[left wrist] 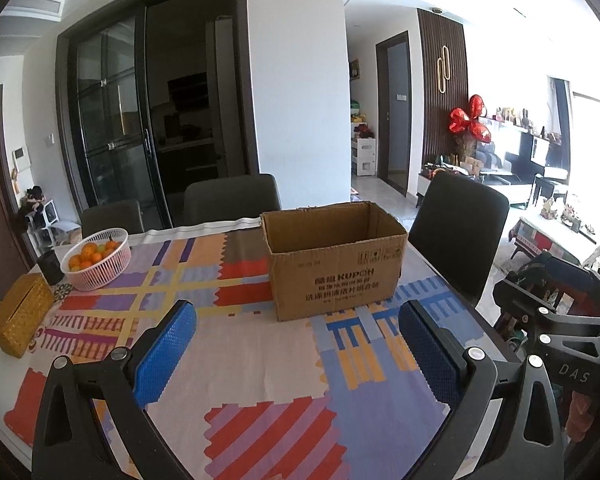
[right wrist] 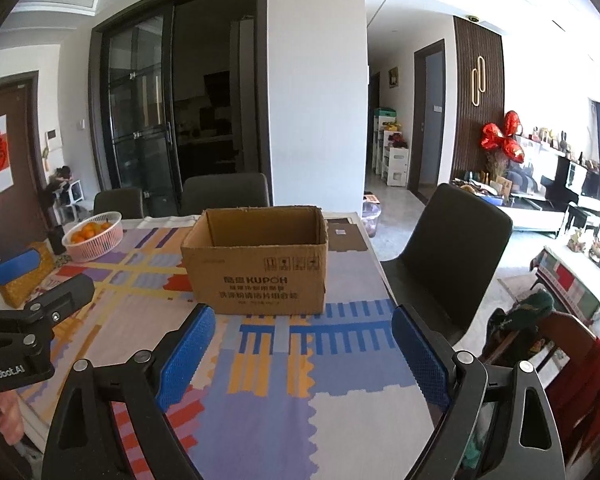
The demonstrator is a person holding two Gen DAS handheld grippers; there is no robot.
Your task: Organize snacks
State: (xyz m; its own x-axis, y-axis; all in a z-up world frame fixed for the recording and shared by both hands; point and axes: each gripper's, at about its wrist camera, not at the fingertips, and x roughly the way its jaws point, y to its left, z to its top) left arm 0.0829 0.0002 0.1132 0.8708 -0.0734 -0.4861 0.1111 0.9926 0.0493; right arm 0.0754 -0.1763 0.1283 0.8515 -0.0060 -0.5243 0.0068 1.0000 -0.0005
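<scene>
An open brown cardboard box (left wrist: 334, 260) stands on the patterned tablecloth (left wrist: 260, 360), and its inside shows nothing. In the right wrist view the same box (right wrist: 256, 264) sits straight ahead. My left gripper (left wrist: 298, 320) is open, blue pads wide apart over bare cloth, short of the box. My right gripper (right wrist: 304, 328) is open too, with nothing between its fingers, just in front of the box. No snacks are visible on the table.
A pink basket of oranges (left wrist: 98, 258) and a yellow woven tissue box (left wrist: 18, 320) sit at the table's left. Dark chairs (left wrist: 456, 232) ring the table. The other gripper's body shows at the right edge (left wrist: 560, 320) and at the left edge (right wrist: 28, 320).
</scene>
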